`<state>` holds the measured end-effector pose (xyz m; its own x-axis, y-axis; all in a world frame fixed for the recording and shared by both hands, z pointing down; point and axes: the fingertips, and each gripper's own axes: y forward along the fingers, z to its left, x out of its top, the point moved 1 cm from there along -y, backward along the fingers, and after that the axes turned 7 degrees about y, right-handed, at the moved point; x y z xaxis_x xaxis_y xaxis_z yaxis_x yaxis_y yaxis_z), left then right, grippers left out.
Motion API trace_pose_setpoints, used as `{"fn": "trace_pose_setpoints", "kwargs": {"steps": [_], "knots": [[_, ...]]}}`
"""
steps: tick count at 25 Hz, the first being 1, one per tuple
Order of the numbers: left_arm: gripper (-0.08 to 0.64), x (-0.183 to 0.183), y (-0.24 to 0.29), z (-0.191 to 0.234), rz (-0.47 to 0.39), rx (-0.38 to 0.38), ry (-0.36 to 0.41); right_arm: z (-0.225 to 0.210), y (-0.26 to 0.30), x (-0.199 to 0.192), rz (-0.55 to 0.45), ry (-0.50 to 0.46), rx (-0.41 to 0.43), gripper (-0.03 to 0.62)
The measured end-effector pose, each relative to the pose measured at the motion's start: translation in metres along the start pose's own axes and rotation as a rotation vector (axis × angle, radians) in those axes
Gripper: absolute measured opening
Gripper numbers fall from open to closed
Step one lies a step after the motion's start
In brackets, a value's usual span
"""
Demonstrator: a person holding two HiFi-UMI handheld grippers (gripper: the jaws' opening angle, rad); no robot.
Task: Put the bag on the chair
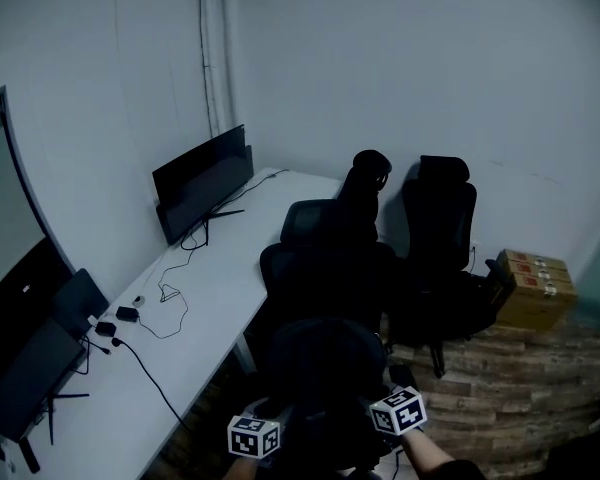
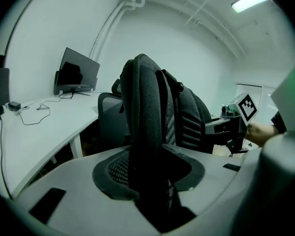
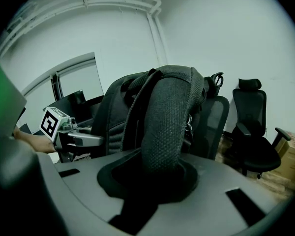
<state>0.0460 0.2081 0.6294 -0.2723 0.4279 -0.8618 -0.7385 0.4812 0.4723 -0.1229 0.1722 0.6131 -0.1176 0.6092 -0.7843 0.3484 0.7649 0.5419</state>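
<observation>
Left hand-held gripper point(image 2: 152, 195) clamps one shoulder strap point(image 2: 147, 107), right hand-held gripper point(image 3: 147, 186) the other strap point(image 3: 169, 117). We judge this carries the bag point(image 1: 325, 363) level. It hangs before the chair point(image 1: 320, 253), not yet on its seat.

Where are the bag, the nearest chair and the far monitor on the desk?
bag point(image 3: 169, 117): right gripper view, on its padded strap.
chair point(image 1: 315, 226): head view, on the backrest.
monitor point(image 1: 202, 180): head view, on the middle of the dark screen.
</observation>
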Motion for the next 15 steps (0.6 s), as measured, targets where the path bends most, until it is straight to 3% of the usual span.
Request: {"fn": "trace_pose_setpoints", "kwargs": {"steps": [7,15], "knots": [[0.173,-0.002,0.010,0.004,-0.010,0.001,-0.012,-0.008,0.006,0.002,0.010,-0.017,-0.020,0.095],[0.173,-0.015,0.029,0.022,-0.024,0.069,-0.064,-0.023,0.041,0.004,0.048,-0.076,0.027,0.095]]}}
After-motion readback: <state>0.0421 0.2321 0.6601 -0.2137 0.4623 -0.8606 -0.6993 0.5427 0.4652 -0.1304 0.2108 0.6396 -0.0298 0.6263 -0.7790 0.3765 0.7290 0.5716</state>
